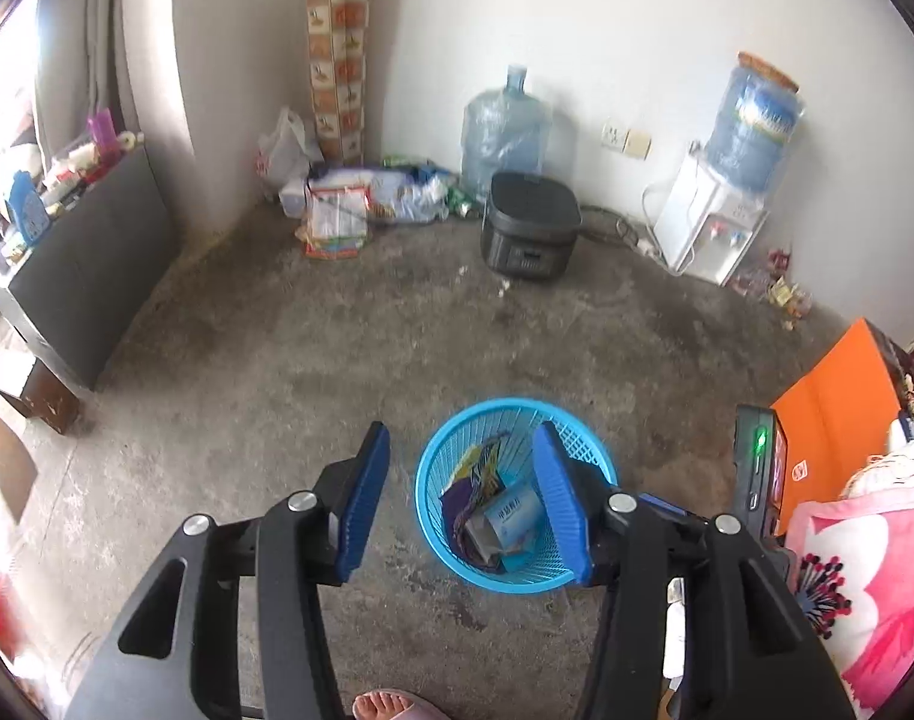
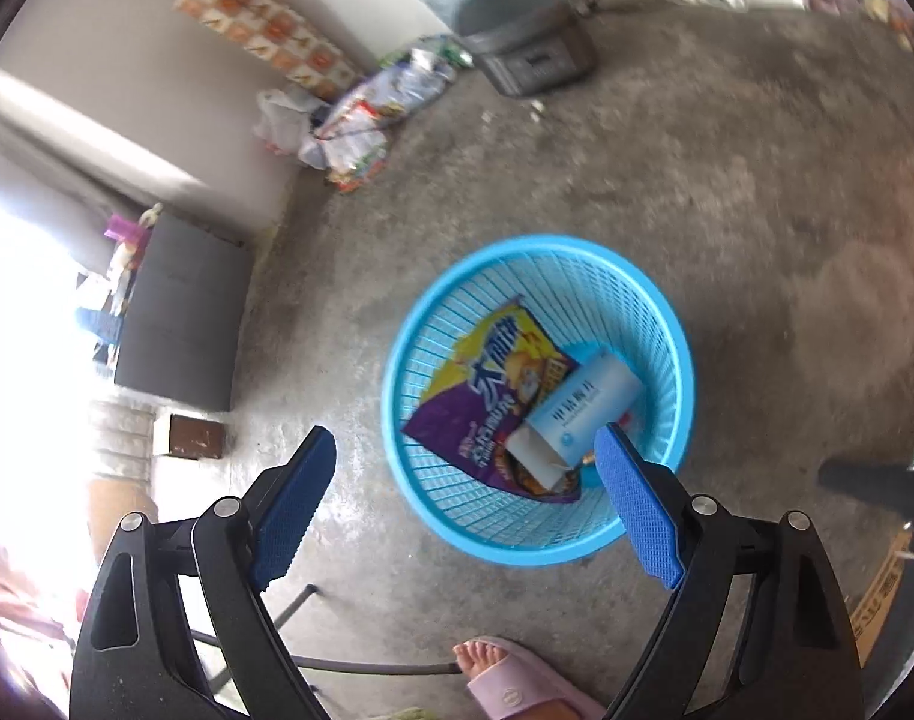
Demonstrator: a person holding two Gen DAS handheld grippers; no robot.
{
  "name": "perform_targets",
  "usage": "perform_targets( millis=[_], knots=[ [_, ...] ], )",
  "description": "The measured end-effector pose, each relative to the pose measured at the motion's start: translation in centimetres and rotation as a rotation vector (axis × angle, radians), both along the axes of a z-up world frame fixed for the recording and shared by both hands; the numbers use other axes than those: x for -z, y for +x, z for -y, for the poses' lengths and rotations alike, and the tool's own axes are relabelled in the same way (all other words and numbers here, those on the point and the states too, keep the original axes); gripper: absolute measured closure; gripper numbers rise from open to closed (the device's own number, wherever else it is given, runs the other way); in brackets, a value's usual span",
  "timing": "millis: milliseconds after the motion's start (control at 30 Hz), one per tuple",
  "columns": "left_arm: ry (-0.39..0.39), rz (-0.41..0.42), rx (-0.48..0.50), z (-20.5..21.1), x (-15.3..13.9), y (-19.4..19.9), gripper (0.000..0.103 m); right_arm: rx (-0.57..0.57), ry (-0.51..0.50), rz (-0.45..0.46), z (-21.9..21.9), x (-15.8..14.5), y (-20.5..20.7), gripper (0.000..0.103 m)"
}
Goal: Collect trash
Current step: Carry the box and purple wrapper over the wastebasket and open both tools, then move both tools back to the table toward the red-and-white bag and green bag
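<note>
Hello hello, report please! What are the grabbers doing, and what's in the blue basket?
Left gripper open, empty. Right gripper open, empty. Blue basket on floor holds purple snack bag and small white box. Nothing in the way.

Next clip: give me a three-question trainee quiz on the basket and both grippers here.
1. True or false: the blue basket lies tipped on its side.
2. Which items lie inside it? A) a bottle and a can B) a purple wrapper and a white box C) nothing
3. Fill in: the left gripper and right gripper both hold ____.

Key: 1 false, it stands upright on the floor; 2 B; 3 nothing, the jaws are open.
</note>
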State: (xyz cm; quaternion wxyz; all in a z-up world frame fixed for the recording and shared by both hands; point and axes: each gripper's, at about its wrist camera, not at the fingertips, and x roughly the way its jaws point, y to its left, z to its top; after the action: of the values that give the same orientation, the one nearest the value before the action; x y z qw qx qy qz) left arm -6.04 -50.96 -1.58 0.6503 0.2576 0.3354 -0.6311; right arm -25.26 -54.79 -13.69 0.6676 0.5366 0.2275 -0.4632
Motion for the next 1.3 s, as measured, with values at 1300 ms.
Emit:
perform_targets(
  millis=[1300],
  knots=[
    [-0.186,0.247,-0.701,-44.8,-9.9,9.8,0.051,-0.857,-0.235,0.191,-22.3,-16.9,19.0,0.023]
  ],
)
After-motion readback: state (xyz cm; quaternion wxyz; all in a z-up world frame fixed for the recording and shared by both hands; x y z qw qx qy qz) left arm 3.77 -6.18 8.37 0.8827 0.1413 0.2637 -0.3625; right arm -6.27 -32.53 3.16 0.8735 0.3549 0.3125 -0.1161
